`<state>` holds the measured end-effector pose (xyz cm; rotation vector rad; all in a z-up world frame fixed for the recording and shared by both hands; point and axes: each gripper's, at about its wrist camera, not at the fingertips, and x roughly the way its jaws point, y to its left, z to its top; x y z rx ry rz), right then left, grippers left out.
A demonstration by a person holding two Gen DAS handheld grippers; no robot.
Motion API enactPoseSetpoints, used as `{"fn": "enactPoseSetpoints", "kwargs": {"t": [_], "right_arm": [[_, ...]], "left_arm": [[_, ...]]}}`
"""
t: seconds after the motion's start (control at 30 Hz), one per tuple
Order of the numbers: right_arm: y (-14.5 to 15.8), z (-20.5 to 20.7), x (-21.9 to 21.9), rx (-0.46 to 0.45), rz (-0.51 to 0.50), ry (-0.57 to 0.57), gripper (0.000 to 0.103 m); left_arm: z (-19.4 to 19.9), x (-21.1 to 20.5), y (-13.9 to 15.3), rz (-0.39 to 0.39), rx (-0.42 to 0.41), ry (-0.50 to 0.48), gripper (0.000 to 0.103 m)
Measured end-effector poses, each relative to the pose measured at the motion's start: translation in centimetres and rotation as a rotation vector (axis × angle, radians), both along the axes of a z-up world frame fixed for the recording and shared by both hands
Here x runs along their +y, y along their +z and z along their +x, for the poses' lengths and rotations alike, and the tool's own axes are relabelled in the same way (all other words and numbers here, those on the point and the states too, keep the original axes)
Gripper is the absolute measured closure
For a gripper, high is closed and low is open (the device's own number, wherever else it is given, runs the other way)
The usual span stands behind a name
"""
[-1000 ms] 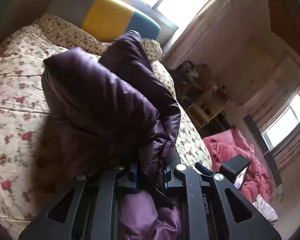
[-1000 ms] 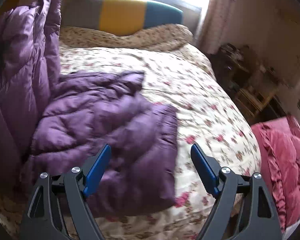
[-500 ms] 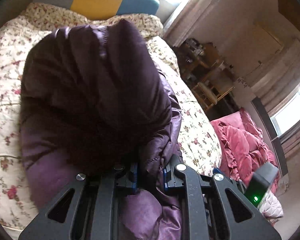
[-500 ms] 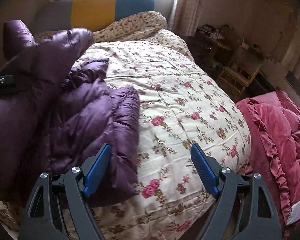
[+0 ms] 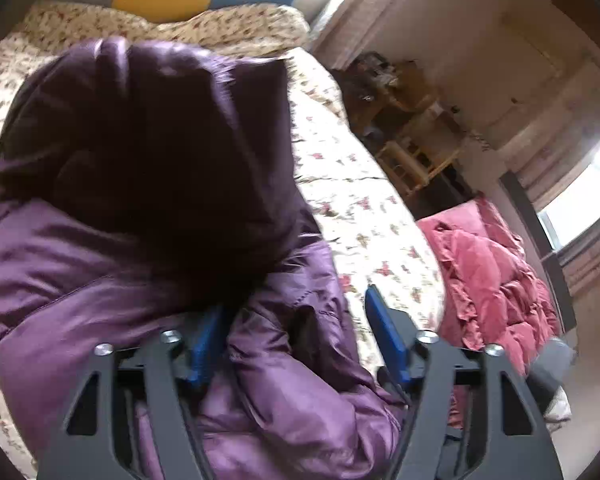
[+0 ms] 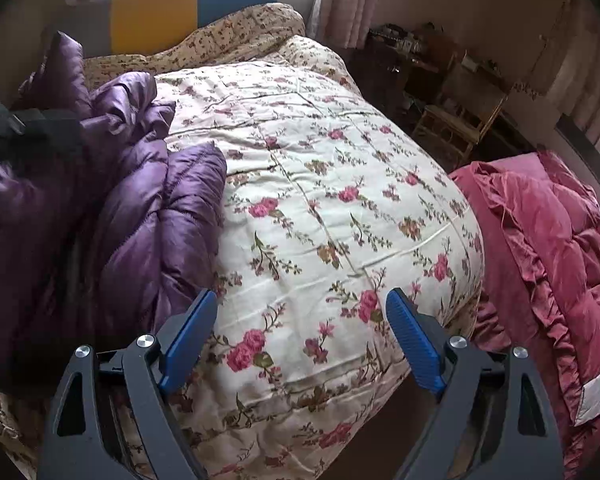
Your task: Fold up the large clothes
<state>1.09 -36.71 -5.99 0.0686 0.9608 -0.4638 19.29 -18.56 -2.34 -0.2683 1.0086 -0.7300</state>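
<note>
A purple puffer jacket [image 5: 148, 184] lies bunched on the floral bed, folded over itself, filling the left wrist view. My left gripper [image 5: 296, 324] is open, its jaws spread wide, with jacket fabric lying loose between the blue pads. The jacket also shows at the left of the right wrist view [image 6: 140, 208], with the left gripper's black body [image 6: 32, 128] above it. My right gripper [image 6: 296, 328] is open and empty, hovering over the bed's near corner to the right of the jacket.
The floral quilt [image 6: 340, 184] covers the bed, with a yellow and blue headboard [image 6: 180, 4] behind. A red quilted blanket [image 6: 560, 240] lies off the bed's right side. A small wooden chair [image 6: 456, 120] and cluttered furniture stand by the far wall.
My left gripper has opened and let go of the jacket, which has dropped folded onto the bed. My right gripper has swung right, away from the jacket.
</note>
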Motion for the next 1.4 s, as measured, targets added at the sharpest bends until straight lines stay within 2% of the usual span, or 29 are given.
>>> {"fn": "enactPoseSetpoints", "kwargs": {"t": [0.27,0.37,0.5,0.6,0.7,0.83,1.0,1.33,1.4], "right_arm": [[0.1,-0.7,1.3,0.007,-0.008,0.017,0.017],[0.6,-0.9,1.9,-0.004,-0.01,0.025,0.017],[1.4,-1.3,2.8,-0.019,-0.022,0.045,0.017],[2.1,-1.5,3.7,-0.032,-0.023,0.064,0.017],[2.8,-1.6,4.6,-0.049,-0.02,0.088,0.017],[4.1,-1.8,6.3,-0.078,-0.025,0.125,0.017],[5.5,-1.9,7.8,-0.11,-0.02,0.17,0.017],[7.3,-2.1,9.9,-0.149,-0.022,0.228,0.017],[7.6,-2.1,10.2,-0.155,-0.017,0.235,0.017]], "left_arm": [[-1.7,3.8,3.4,-0.087,-0.045,-0.008,0.032],[-2.6,6.4,4.4,-0.105,-0.075,0.03,0.031],[-3.5,9.9,4.7,-0.091,-0.106,0.124,0.031],[-3.9,13.1,4.0,-0.052,-0.112,0.223,0.031],[-4.0,15.6,2.1,0.022,-0.097,0.301,0.031],[-4.4,17.5,-0.4,0.078,-0.07,0.343,0.031],[-4.8,17.9,-2.0,0.099,-0.048,0.345,0.033],[-4.6,17.3,-2.3,0.102,-0.062,0.322,0.033],[-4.7,17.1,-2.3,0.102,-0.067,0.313,0.038]]}}
